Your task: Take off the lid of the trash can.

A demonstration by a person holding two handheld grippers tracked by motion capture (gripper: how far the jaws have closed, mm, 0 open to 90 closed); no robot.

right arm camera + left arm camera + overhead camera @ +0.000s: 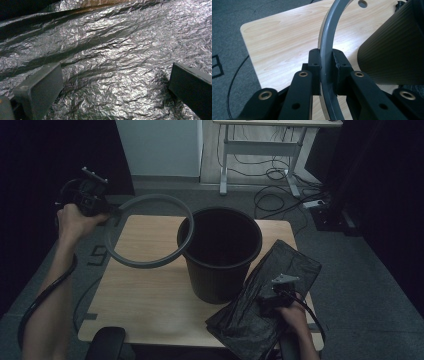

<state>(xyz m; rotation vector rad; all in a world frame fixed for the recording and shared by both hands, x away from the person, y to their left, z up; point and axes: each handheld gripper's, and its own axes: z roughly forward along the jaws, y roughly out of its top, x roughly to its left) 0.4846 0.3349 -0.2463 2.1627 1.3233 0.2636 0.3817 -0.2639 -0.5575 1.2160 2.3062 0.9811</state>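
A grey plastic ring [150, 230] hangs in the air over the left half of the wooden table [145, 290], its right edge against the rim of a black ribbed bin [220, 255]. My left gripper [111, 212] is shut on the ring's left edge; in the left gripper view the pads [314, 62] press the grey ring [325, 50] from both sides, with the bin [392, 52] at the right. My right gripper [267, 295] rests over a crumpled black plastic bag [270, 295] at the table's front right. Its jaws stand wide apart above the bag [107, 57], nothing between them.
A white desk frame [260, 150] with loose cables [280, 190] stands on the grey carpet beyond the table. A black chair part [107, 342] sits at the table's near edge. A cable [234, 82] runs on the floor left of the table.
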